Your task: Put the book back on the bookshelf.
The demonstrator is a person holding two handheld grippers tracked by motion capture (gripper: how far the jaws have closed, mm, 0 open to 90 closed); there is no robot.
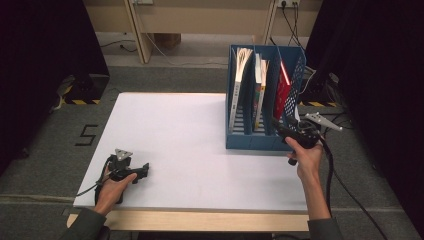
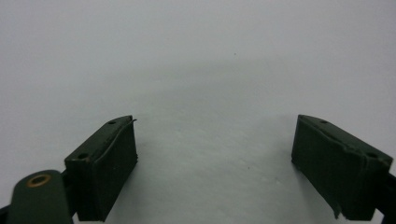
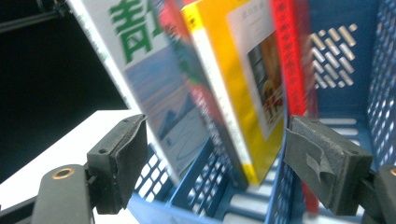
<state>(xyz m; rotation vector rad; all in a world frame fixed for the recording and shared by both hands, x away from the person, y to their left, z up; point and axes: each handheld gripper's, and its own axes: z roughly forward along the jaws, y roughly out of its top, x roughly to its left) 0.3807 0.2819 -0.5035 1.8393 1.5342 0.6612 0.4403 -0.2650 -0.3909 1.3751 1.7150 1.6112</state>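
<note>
Nearest the high camera, two forearms are coming in from the bottom edge, each hand carrying one gripper, so two grippers are working at one white table [image 1: 190, 150].

Largest of the things on the table, a blue file rack [image 1: 250, 141] is standing upright near the far right corner, its perforated side wall facing right. It is divided into three compartments running left to right. In the left compartment a white-and-blue magazine [image 1: 239, 85] is leaning. In the middle compartment a yellow-covered book [image 1: 260, 92] is standing, tilted a little. In the right compartment a red book [image 1: 283, 87] is leaning against the divider. That makes three printed items, one per compartment. In the right gripper view the same three are showing blurred, the one with green lettering on the left, the yellow one in the middle and the red one [image 3: 292, 56] beyond it.

At the rack's near right corner, the right gripper [image 1: 280, 126] is pointing into the rack. Its jaws are standing wide apart, the pads pressing on nothing, with the lower edge of the yellow book showing between them.

Well apart from the rack, the left gripper [image 1: 142, 170] is resting on the table near the front left edge. Its jaws are gaping wide over bare white surface, holding nothing.
</note>
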